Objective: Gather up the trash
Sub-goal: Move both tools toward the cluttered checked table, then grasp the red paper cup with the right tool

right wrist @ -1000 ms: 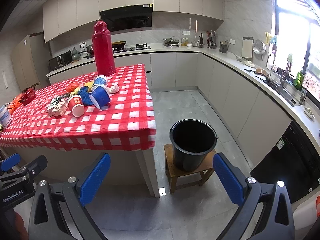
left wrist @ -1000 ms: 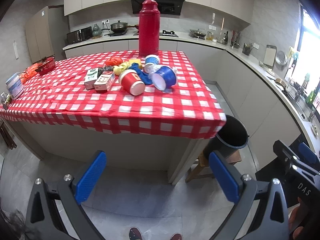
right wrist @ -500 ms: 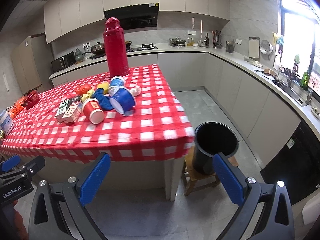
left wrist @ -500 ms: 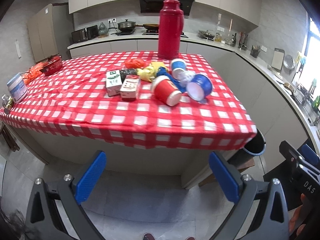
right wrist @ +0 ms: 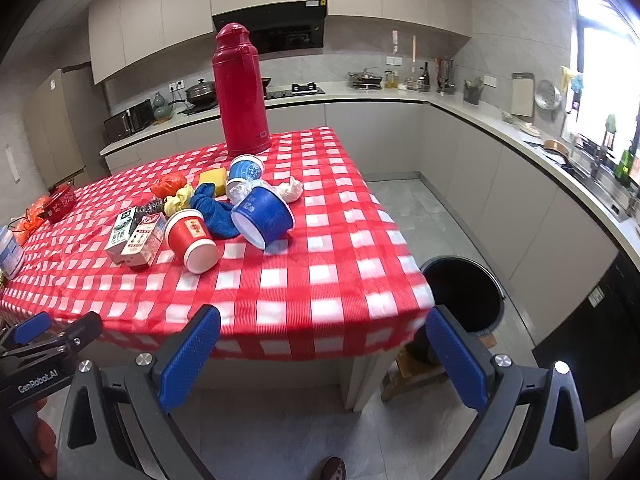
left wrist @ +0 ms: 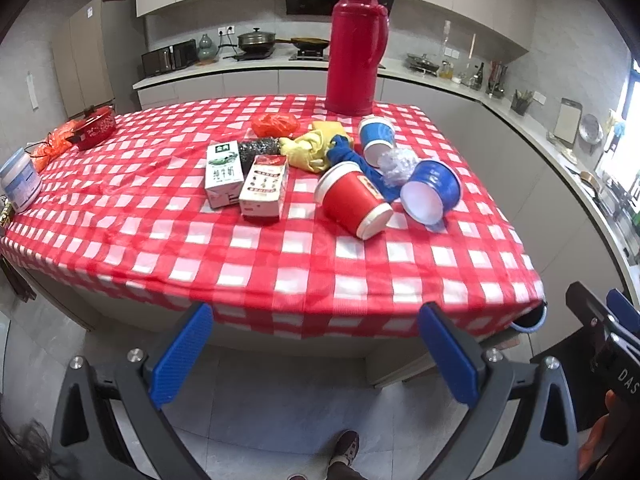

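Observation:
Trash lies clustered on the red checked table [left wrist: 280, 264]: a tipped red cup [left wrist: 350, 200] [right wrist: 191, 240], a tipped blue bowl [left wrist: 432, 191] [right wrist: 264, 216], a second blue cup [left wrist: 376, 140] [right wrist: 245, 171], two small cartons [left wrist: 244, 180] [right wrist: 134, 236], a blue cloth [right wrist: 212, 210], yellow crumpled wrap [left wrist: 308, 150] and an orange bag [left wrist: 275, 125]. A black bin [right wrist: 464, 294] stands on a stool right of the table. My left gripper [left wrist: 316, 354] and right gripper [right wrist: 320, 354] are open and empty, held below the table's front edge.
A tall red thermos [left wrist: 356, 48] [right wrist: 240, 92] stands at the table's back. A white jar [left wrist: 18, 180] and a red pot [left wrist: 94, 128] sit at the left end. Counters [right wrist: 540, 152] run along the back and right wall. A shoe [left wrist: 346, 446] shows below.
Both grippers have moved closer to the table and up, so the trash pile looms larger. The bin has slid behind the table corner in the left wrist view. Both stay open.

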Available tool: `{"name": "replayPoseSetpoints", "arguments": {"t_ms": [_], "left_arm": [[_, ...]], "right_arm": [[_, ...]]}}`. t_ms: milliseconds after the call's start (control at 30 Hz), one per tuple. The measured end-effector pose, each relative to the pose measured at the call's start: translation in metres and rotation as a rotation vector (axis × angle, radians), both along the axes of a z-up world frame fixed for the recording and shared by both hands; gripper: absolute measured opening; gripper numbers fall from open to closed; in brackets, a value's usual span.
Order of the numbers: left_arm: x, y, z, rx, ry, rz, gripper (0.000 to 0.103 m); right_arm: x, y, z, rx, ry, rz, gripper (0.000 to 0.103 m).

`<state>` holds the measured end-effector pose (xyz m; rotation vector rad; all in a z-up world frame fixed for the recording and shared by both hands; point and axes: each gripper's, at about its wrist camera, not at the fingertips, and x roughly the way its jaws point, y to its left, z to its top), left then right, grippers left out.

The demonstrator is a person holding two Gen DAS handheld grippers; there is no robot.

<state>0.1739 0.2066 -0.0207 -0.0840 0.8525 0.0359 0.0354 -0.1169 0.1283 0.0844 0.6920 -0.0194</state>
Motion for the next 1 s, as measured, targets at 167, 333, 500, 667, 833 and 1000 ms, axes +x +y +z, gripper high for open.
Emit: {"name": "replayPoseSetpoints", "arguments": {"t_ms": [167, 333, 500, 667, 833, 1000], "left_arm": [[0.033, -0.013, -0.001, 0.019, 0.006, 0.018, 0.103], [0.055, -0.019, -0.004, 0.008, 0.011, 0.041, 0.103], [0.072, -0.013, -0.010, 0.012, 0.034, 0.062, 0.103], [0.085, 0.005, -0.016, 0.017, 0.042, 0.078, 0.103], [0.103, 0.030, -0.021, 0.027, 0.049, 0.061, 0.103], [0.118, 0.064, -0.025, 0.017, 0.056, 0.080, 0.102]], "right_arm": [[0.045, -0.007, -0.005, 0.006, 0.010, 0.039, 0.103], [0.077, -0.013, -0.005, 0.003, 0.013, 0.053, 0.103], [0.098, -0.007, -0.011, 0.014, 0.040, 0.077, 0.103], [0.114, 0.018, -0.018, 0.011, 0.037, 0.102, 0.103], [0.127, 0.049, -0.024, 0.018, 0.044, 0.124, 0.103], [0.142, 0.081, -0.028, 0.018, 0.053, 0.142, 0.103]]}}
